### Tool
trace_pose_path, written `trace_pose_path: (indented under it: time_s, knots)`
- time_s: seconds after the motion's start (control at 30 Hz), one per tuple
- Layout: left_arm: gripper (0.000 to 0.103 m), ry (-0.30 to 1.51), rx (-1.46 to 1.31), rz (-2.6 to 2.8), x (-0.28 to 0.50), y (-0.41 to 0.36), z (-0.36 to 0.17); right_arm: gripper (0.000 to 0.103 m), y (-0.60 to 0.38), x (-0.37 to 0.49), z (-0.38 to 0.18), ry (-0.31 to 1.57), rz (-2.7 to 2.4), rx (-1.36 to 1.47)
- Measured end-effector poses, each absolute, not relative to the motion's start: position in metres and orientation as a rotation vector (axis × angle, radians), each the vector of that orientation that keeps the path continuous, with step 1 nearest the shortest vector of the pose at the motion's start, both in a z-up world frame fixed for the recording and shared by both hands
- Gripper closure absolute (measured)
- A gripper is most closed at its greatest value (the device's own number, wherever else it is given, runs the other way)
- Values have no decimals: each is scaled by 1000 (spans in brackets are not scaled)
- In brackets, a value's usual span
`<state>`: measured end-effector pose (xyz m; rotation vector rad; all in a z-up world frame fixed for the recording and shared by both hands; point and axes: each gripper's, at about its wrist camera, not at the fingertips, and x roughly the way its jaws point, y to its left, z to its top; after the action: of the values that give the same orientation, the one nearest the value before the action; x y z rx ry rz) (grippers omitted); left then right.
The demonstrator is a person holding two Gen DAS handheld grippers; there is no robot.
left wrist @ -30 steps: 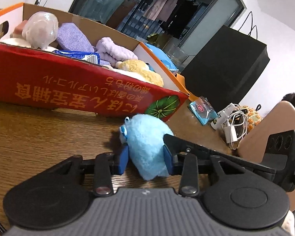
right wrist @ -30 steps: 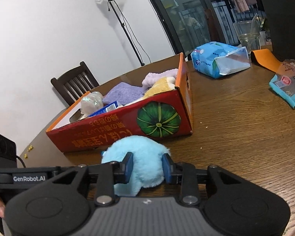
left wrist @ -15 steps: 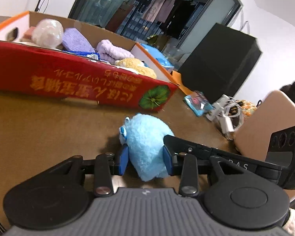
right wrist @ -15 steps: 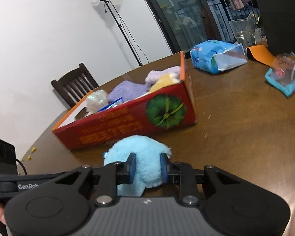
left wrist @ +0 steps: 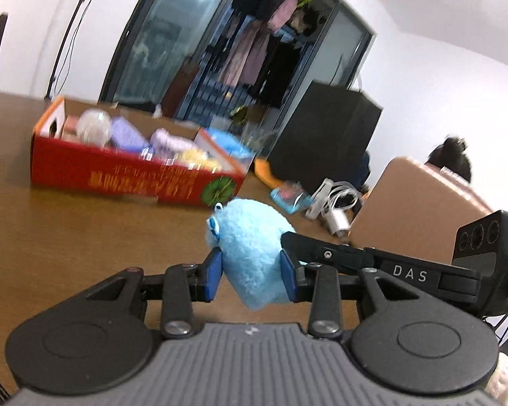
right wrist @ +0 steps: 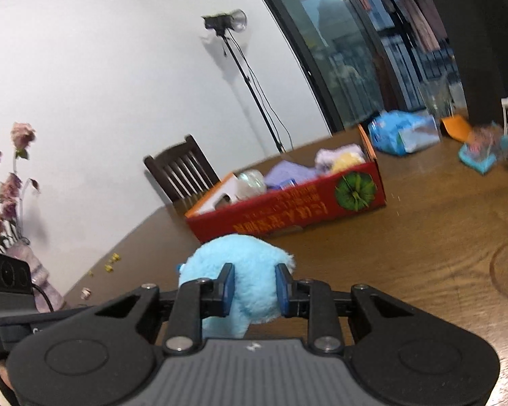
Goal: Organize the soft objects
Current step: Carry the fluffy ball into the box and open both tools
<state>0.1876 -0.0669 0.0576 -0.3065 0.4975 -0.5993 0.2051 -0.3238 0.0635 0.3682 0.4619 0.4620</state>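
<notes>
Plush (left wrist: 250, 247) pinched between both claws' pads.

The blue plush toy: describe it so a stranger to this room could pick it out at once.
Start from the long red cardboard box on the wooden table. In front of that box, nearer the cameras, a round fluffy blue plush toy is squeezed by the left claw and the right claw together. Unlike the purple and yellow soft things, it is outside the box.
</notes>
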Motion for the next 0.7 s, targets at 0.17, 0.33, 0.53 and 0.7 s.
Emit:
trace_pose_path:
  time_s: [0.17,0.33,0.53,0.7]
  knots:
    - [66,447,-347,-631,209,-61,88,78,-318,213,102,382,466,273]
    - [67,407,-362,-653,265,-62,124,78,-318,255,142,324,466,200]
    - [67,407,-378,-640,360,-58,143,78,-315,350,172,316,460,178]
    - [67,521,-413,-592,450,-52,111,79,-312,444,143,432,454,243]
